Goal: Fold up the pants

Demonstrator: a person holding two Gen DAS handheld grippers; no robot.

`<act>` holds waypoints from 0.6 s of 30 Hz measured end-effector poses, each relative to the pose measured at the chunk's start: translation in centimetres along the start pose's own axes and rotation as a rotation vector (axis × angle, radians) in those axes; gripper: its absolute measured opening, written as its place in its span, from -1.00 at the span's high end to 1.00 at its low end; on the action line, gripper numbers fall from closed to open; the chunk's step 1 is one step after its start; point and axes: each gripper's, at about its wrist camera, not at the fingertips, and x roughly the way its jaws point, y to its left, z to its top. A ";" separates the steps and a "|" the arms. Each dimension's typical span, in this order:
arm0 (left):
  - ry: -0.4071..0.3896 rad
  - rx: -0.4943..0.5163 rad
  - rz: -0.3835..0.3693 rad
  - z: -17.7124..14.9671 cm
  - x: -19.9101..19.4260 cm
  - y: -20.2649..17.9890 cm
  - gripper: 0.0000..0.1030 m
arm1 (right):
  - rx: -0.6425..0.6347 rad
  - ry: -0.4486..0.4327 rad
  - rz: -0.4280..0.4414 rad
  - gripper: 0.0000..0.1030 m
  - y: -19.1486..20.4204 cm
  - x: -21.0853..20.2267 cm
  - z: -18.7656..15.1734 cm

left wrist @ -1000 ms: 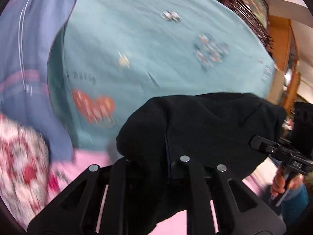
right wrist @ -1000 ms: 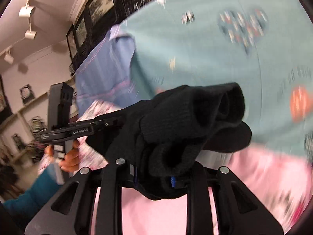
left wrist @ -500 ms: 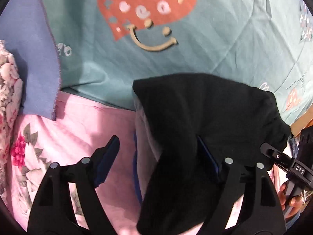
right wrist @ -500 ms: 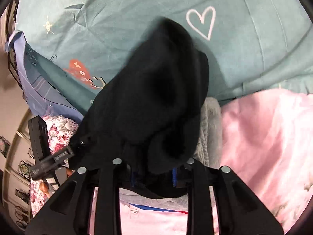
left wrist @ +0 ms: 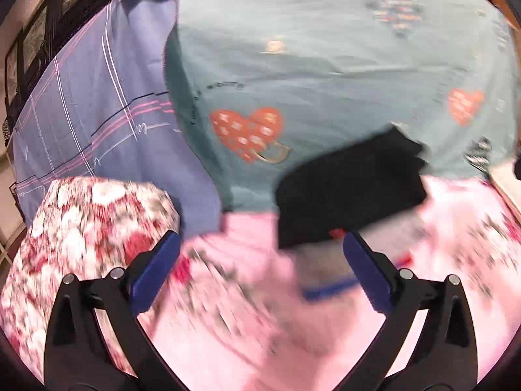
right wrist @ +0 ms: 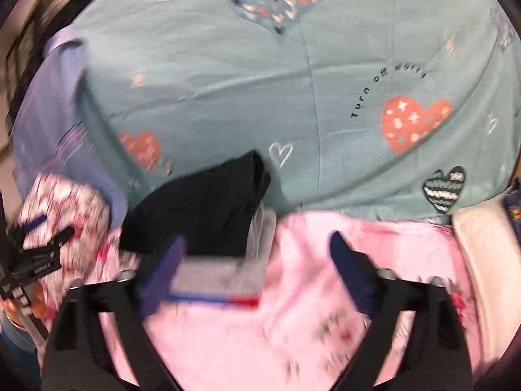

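In my left wrist view, going from the left edge, a red-and-white floral cushion [left wrist: 88, 224] fills the lower left, and above it a purple-blue checked sheet with pink lines [left wrist: 97, 110] runs to the upper left corner. The middle and top are covered by a teal quilt printed with orange hearts [left wrist: 293, 65]; I take it as the flat ground on which folding is done. My left gripper [left wrist: 259, 257] stands with its blue-padded jaws wide apart and nothing between them, low over a pink flowered bedsheet [left wrist: 260, 342]. The folded black fleece pants [left wrist: 351, 192] lie right of centre, straddling the line where quilt meets pink sheet; a bundle resting flat and free of both claws reads to me as a fold set down, not one in hand. Under their near edge shows a grey cloth with a blue-and-red stripe [left wrist: 322, 277], so the pants seem stacked on another folded piece, though blur hides the contact. In my right wrist view the same pants [right wrist: 202, 208] sit left of centre atop that grey cloth [right wrist: 215, 280], my left gripper [right wrist: 35, 254] is at the far left edge, and my right gripper [right wrist: 257, 254] is likewise spread wide and empty, hovering over the pink sheet near the pile. A cream cloth [right wrist: 482, 260] lies at the right edge.
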 end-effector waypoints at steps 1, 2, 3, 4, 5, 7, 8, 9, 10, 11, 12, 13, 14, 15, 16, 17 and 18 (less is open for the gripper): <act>-0.013 -0.007 -0.020 -1.9 -1.9 -1.2 -0.96 | -0.028 -0.032 -0.007 -0.85 0.3 -1.7 -1.5; -0.021 -0.014 -0.032 -3.0 -2.8 -1.9 -0.96 | -0.061 -0.085 -0.029 -0.89 0.9 -3.6 -3.7; -0.021 -0.015 -0.041 -4.8 -4.0 -3.0 -0.96 | -0.087 -0.120 -0.041 -0.92 1.9 -4.9 -5.7; -0.015 -0.008 -0.050 -6.4 -4.9 -4.2 -0.96 | -0.106 -0.135 -0.042 -0.92 2.8 -5.6 -7.6; -0.010 -0.003 -0.065 -7.6 -5.4 -5.1 -0.96 | -0.122 -0.149 -0.041 -0.92 3.1 -6.5 -9.9; -0.019 0.015 -0.078 -9.7 -6.1 -7.1 -0.96 | -0.119 -0.170 -0.049 -0.93 2.9 -8.0 -14.0; -0.024 0.025 -0.077 -10.8 -6.3 -8.4 -0.96 | -0.108 -0.177 -0.046 -0.93 2.9 -8.3 -15.7; -0.024 0.029 -0.077 -11.4 -6.3 -9.2 -0.96 | -0.087 -0.176 -0.037 -0.93 2.7 -8.4 -17.3; -0.022 0.029 -0.088 -11.9 -6.2 -10.0 -0.96 | -0.063 -0.170 -0.034 -0.93 2.7 -8.3 -18.2; -0.019 0.028 -0.098 -12.4 -6.3 -10.5 -0.96 | -0.033 -0.157 -0.023 -0.93 2.3 -8.0 -19.2; -0.012 0.034 -0.103 -12.7 -6.0 -11.1 -0.96 | -0.003 -0.142 -0.012 -0.93 1.8 -7.7 -19.9; -0.006 0.043 -0.103 -12.9 -5.8 -11.7 -0.96 | 0.028 -0.136 -0.009 -0.93 1.5 -7.5 -20.3; -0.001 0.062 -0.095 -13.1 -5.7 -12.2 -0.96 | 0.064 -0.135 -0.009 -0.93 1.0 -7.3 -20.8; -0.001 0.074 -0.084 -13.4 -5.6 -12.7 -0.96 | 0.093 -0.127 -0.003 -0.93 0.4 -7.0 -21.1; 0.001 0.080 -0.082 -13.5 -5.4 -12.9 -0.96 | 0.105 -0.115 0.000 -0.93 0.2 -6.8 -21.3; 0.003 0.077 -0.090 -13.6 -5.3 -12.8 -0.96 | 0.116 -0.102 -0.001 -0.93 -0.2 -6.6 -21.4; 0.007 0.071 -0.095 -13.7 -5.1 -12.8 -0.96 | 0.126 -0.101 -0.007 -0.93 -0.5 -6.5 -21.5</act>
